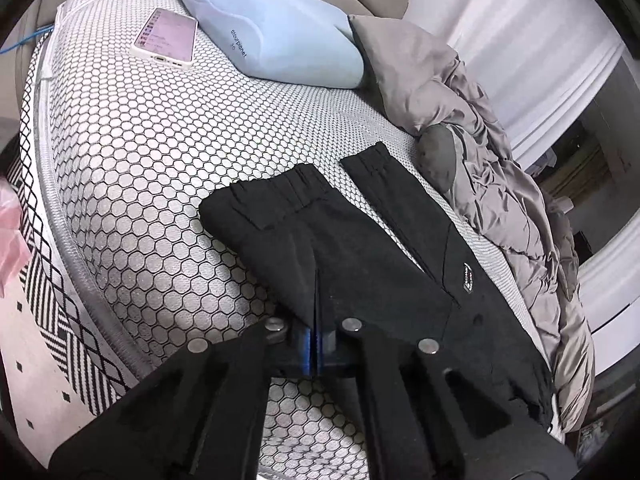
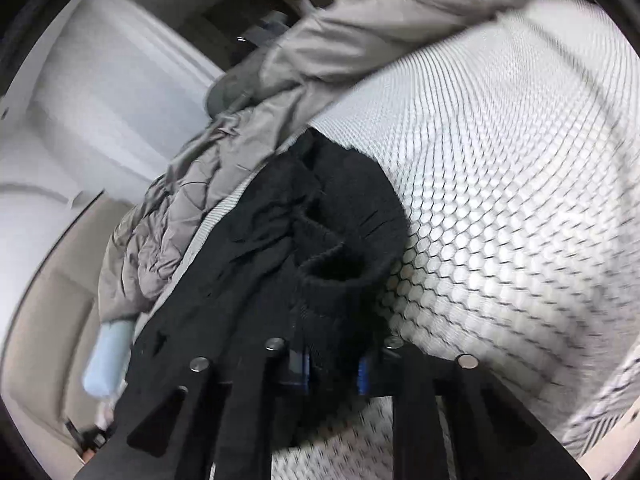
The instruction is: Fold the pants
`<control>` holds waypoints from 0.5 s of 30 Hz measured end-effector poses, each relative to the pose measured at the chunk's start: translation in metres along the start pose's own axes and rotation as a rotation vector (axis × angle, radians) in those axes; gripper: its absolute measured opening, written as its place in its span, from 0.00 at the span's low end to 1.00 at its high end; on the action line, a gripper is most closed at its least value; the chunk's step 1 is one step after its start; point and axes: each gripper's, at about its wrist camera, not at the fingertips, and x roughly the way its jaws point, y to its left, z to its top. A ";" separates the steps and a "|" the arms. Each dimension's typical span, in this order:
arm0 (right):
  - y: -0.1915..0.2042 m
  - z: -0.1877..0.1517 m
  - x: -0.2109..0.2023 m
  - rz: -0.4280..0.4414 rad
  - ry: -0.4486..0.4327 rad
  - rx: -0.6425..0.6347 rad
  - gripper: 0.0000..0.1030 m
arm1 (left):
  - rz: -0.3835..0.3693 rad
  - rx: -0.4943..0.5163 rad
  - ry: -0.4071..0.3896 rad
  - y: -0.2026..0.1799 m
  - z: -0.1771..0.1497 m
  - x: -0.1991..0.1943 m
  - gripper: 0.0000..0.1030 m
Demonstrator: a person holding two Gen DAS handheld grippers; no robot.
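Observation:
Black pants (image 1: 360, 240) lie on a bed with a white honeycomb-patterned cover (image 1: 160, 152). In the left wrist view the elastic waistband (image 1: 280, 188) points away from me. My left gripper (image 1: 316, 344) is shut on a fold of the pants at their near edge. In the right wrist view the pants (image 2: 280, 248) are bunched, with a ribbed cuff (image 2: 336, 276) standing open just ahead. My right gripper (image 2: 332, 364) has black cloth between its fingers and is closed on it; the view is blurred.
A phone (image 1: 166, 38) and a light blue pillow (image 1: 272, 32) lie at the head of the bed. A crumpled grey quilt (image 1: 500, 184) runs along the bed's right side, also in the right wrist view (image 2: 224, 152). A patterned rug (image 1: 44, 320) lies left of the bed.

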 end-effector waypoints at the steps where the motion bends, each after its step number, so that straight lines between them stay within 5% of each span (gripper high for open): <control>1: 0.001 -0.004 -0.007 -0.010 -0.005 -0.019 0.13 | 0.016 0.013 0.008 0.000 -0.001 0.001 0.00; 6: -0.013 -0.020 -0.006 -0.070 0.071 -0.042 0.19 | 0.067 0.076 0.058 -0.002 -0.006 0.008 0.00; 8: -0.010 -0.016 -0.016 -0.067 0.038 -0.030 0.37 | 0.050 0.088 0.028 -0.003 -0.008 -0.003 0.01; 9: -0.006 -0.013 -0.026 -0.100 -0.007 -0.038 0.54 | 0.058 0.091 0.022 -0.002 -0.008 -0.008 0.08; 12: 0.009 0.001 -0.048 -0.188 -0.119 -0.090 0.59 | 0.077 0.083 -0.018 -0.002 -0.008 -0.027 0.37; 15: 0.028 0.020 -0.058 -0.180 -0.159 -0.130 0.77 | 0.055 0.102 -0.063 -0.015 -0.003 -0.046 0.61</control>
